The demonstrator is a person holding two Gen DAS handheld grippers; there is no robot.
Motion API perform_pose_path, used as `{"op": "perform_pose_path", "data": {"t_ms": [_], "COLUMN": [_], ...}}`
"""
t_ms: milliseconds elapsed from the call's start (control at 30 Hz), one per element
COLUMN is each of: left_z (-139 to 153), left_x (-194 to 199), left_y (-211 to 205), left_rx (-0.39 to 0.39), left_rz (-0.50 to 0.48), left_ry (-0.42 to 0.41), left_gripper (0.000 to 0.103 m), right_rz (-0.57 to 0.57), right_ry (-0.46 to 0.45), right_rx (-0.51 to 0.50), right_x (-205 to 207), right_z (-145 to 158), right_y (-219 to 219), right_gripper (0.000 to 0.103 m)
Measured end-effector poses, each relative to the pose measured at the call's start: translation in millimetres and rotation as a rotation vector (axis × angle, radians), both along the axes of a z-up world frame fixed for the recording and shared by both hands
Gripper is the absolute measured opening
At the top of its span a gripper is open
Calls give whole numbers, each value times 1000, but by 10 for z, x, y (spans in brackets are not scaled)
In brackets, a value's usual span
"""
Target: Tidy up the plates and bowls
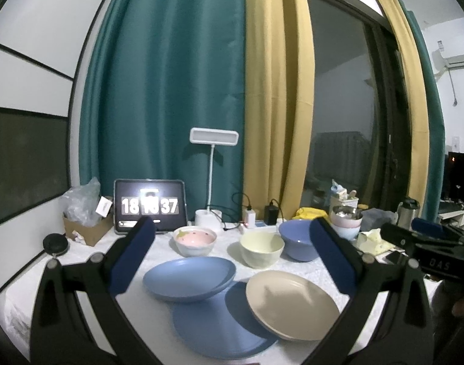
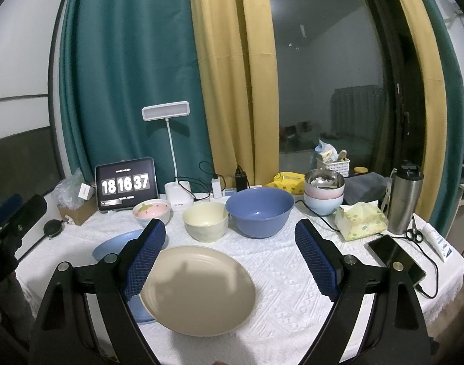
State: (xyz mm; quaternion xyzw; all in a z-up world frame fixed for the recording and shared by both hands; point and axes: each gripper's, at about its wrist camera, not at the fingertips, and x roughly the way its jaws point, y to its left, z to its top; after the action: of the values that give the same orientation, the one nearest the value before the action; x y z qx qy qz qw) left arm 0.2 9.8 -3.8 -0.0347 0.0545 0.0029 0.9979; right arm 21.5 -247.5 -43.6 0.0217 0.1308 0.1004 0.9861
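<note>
On the white tablecloth a beige plate leans on a flat blue plate. A deeper blue plate overlaps the flat one from the left. Behind them stand a pink strawberry bowl, a cream bowl and a big blue bowl. My left gripper hovers open over the plates, holding nothing. My right gripper is open above the beige plate, also holding nothing.
Stacked pastel bowls with a steel bowl on top stand back right. A tablet clock, desk lamp, chargers and cables line the back. Tissue pack, steel flask, phone and scissors crowd the right edge.
</note>
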Motion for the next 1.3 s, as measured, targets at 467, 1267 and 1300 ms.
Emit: {"op": "perform_pose_path", "data": {"t_ms": [467, 1267, 1300], "left_z": [0, -273, -298], "left_x": [1, 370, 405], "left_y": [-4, -146, -154], "left_rx": [-2, 18, 18], "left_rz": [-4, -39, -42], "left_ry": [0, 111, 120], "left_gripper": [102, 102, 102], "right_rz": [0, -20, -21], "right_ry": [6, 102, 109], "right_rx": [1, 9, 9], "right_x": [6, 336, 364], "right_z": [-10, -313, -335], "right_y": [0, -68, -75], "right_gripper": [90, 90, 90]}}
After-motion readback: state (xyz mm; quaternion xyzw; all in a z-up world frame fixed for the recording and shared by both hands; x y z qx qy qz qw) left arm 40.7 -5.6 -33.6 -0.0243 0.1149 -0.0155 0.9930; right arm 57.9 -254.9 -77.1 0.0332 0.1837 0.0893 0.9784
